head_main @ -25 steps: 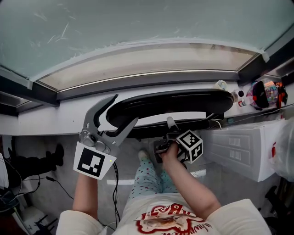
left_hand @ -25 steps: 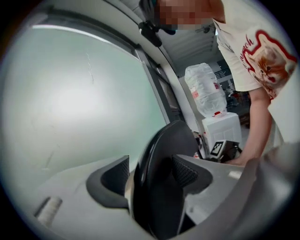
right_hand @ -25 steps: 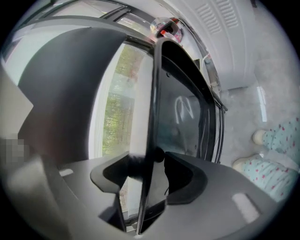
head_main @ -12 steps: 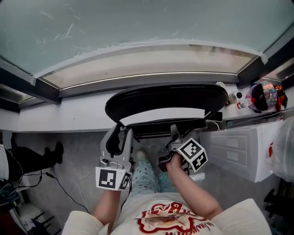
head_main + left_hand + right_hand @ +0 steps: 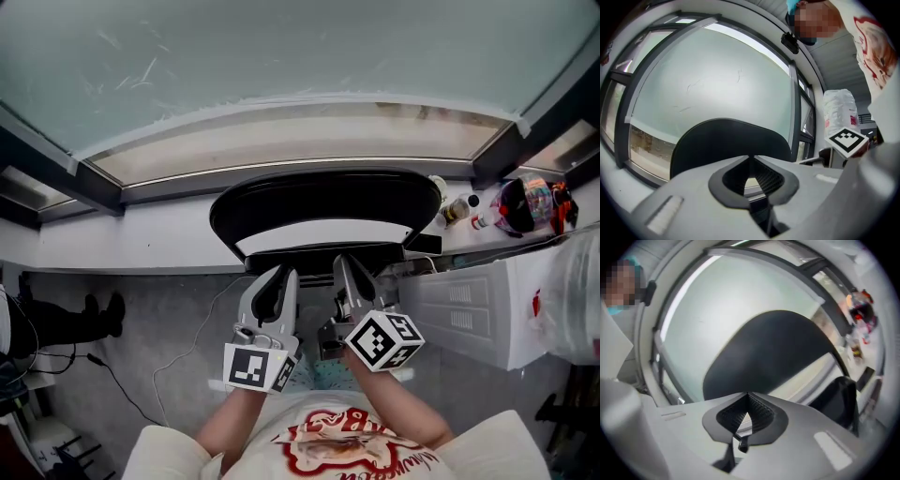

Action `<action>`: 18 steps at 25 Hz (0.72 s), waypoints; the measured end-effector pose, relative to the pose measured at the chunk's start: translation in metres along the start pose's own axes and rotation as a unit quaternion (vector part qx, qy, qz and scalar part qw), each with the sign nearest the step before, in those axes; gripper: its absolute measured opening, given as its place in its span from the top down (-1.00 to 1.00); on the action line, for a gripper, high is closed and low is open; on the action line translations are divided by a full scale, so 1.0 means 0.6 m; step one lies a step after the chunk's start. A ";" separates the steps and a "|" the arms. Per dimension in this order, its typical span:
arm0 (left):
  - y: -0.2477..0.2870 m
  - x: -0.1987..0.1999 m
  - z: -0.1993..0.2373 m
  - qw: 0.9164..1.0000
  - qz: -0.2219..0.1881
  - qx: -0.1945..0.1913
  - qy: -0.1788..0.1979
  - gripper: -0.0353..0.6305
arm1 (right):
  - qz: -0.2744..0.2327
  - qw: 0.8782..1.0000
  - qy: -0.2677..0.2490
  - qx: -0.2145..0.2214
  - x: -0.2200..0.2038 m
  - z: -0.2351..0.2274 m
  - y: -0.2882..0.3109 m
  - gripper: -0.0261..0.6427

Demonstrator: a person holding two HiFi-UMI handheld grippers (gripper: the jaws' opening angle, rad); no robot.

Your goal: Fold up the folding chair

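Note:
The black folding chair stands in front of me under the window sill, its curved backrest (image 5: 328,199) above the dark seat edge (image 5: 323,255). The backrest (image 5: 726,143) fills the middle of the left gripper view and the backrest (image 5: 773,352) shows again in the right gripper view. My left gripper (image 5: 281,275) points at the seat edge from just below it, its tips meeting with nothing between them. Beside it, my right gripper (image 5: 345,262) has just been closing and now stands shut and empty. I cannot tell whether either touches the chair.
A white drawer unit (image 5: 469,300) stands close on the right, with a plastic bag (image 5: 574,300) beyond it. Bottles and colourful items (image 5: 530,202) sit on the sill at the right. A cable (image 5: 178,361) lies on the grey floor at the left.
My left gripper has swung in from the left to the middle, rolled and shut. My right gripper has risen toward the seat edge, rolled and shut.

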State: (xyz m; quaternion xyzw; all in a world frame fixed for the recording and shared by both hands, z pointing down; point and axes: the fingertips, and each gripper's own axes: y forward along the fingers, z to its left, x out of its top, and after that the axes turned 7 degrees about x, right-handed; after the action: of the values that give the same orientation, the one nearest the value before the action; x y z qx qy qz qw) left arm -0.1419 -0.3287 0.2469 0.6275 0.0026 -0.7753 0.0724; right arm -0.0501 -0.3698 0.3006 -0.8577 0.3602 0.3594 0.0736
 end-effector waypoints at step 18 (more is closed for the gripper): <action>-0.090 0.114 -0.076 0.997 -0.061 0.022 0.034 0.89 | 0.011 0.925 -0.312 0.217 0.068 0.235 -0.096 0.85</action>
State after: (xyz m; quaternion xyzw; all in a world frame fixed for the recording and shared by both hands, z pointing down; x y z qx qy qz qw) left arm -0.1174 -0.2783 0.1657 0.6539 0.0258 -0.7561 0.0111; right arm -0.0711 -0.2963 0.1626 -0.6614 0.3975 0.5224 0.3629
